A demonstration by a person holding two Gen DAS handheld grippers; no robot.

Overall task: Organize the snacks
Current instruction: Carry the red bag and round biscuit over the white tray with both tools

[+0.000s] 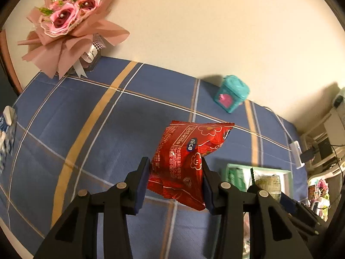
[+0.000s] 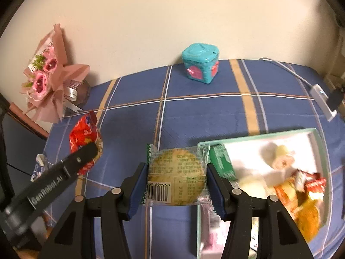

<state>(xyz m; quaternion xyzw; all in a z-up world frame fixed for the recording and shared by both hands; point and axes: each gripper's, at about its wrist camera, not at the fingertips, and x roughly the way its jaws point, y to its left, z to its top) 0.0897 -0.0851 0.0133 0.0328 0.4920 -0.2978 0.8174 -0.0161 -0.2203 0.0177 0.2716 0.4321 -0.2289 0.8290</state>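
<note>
My left gripper (image 1: pixel 175 172) is shut on a red snack packet (image 1: pixel 183 161) and holds it above the blue plaid tablecloth (image 1: pixel 97 129). In the right wrist view the left gripper (image 2: pixel 86 155) shows at the left with the red packet (image 2: pixel 83 136). My right gripper (image 2: pixel 175 177) is shut on a clear-wrapped round cake with a green edge (image 2: pixel 176 174), held beside the left rim of a mint-green tray (image 2: pixel 319 142). The tray holds several snack packets, among them an orange one (image 2: pixel 301 200). The tray also shows in the left wrist view (image 1: pixel 286 173).
A teal box with pink hearts (image 2: pixel 200 67) stands at the table's back by the wall. A pink flower bouquet (image 2: pixel 47 79) stands at the back left. A white cable and adapter (image 2: pixel 321 99) lie at the right edge. A blue-white packet (image 2: pixel 39 166) lies at the left edge.
</note>
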